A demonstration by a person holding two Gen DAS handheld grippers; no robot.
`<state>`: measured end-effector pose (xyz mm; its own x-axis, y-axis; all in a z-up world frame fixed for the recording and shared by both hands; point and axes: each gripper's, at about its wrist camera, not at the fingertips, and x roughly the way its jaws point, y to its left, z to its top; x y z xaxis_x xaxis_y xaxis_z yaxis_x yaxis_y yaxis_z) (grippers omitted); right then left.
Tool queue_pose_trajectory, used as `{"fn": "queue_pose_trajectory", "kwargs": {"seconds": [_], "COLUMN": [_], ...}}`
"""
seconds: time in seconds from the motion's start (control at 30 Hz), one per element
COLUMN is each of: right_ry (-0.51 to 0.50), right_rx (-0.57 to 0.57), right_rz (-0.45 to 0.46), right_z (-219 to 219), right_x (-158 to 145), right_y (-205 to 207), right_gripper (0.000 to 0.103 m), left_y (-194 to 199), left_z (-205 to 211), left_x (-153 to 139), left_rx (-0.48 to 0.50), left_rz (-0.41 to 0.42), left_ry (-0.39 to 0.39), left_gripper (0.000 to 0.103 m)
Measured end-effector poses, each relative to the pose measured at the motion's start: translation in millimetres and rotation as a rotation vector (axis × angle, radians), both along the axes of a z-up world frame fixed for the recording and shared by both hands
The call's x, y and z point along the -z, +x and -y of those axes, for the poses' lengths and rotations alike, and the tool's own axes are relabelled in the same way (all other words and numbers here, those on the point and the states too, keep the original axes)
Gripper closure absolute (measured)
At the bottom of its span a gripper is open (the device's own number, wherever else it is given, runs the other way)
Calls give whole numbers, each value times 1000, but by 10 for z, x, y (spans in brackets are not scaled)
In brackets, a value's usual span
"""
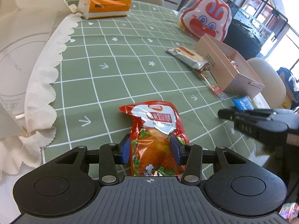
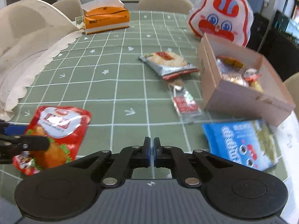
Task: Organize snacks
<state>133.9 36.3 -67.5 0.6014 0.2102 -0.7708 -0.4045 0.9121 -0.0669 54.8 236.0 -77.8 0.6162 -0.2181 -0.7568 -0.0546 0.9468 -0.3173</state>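
Snacks lie spread over the green checked tablecloth, and we list them from nearest to farthest. We see the left gripper with its blue pads on either side of the red roast-duck pouch. The pads meet the pouch edges, and the foil looks pinched between them, so we read this as a grip on the pouch. The pouch lies flat on the cloth, its top end pointing away from us. In the right wrist view, the right gripper has its jaws drawn together with only a thin slit between them, and nothing is held there. It hovers above bare cloth. The blue snack bag lies near it on the right. Beyond that, a small clear-wrapped red packet lies just beside the open cardboard box. We see several wrapped snacks already inside the box. Farther on, a silver cracker packet rests near the box's far corner. Behind the box stands a rabbit-face bag. At the far left edge sits an orange tissue box.
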Motion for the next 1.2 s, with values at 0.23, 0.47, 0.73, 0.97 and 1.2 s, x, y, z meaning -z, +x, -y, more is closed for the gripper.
{"fn": "queue_pose_trajectory", "kwargs": {"seconds": [0.23, 0.47, 0.73, 0.97, 1.2], "right_ry": [5, -30, 63, 195, 148], "right_rx": [18, 42, 55, -30, -12], "right_rz": [54, 57, -47, -180, -60], "right_z": [-34, -24, 197, 318, 272], "right_x": [-66, 144, 68, -10, -49], "right_y": [500, 913, 644, -109, -341], "right_gripper": [62, 63, 88, 88, 45], "left_y": [14, 12, 7, -5, 29], "left_z": [0, -15, -65, -114, -29], "left_x": [-6, -5, 6, 18, -12], "left_rx": [-9, -8, -7, -6, 16], "left_rz": [-8, -14, -15, -10, -16], "left_ry": [6, -4, -27, -49, 9], "left_gripper": [54, 54, 55, 57, 55]}}
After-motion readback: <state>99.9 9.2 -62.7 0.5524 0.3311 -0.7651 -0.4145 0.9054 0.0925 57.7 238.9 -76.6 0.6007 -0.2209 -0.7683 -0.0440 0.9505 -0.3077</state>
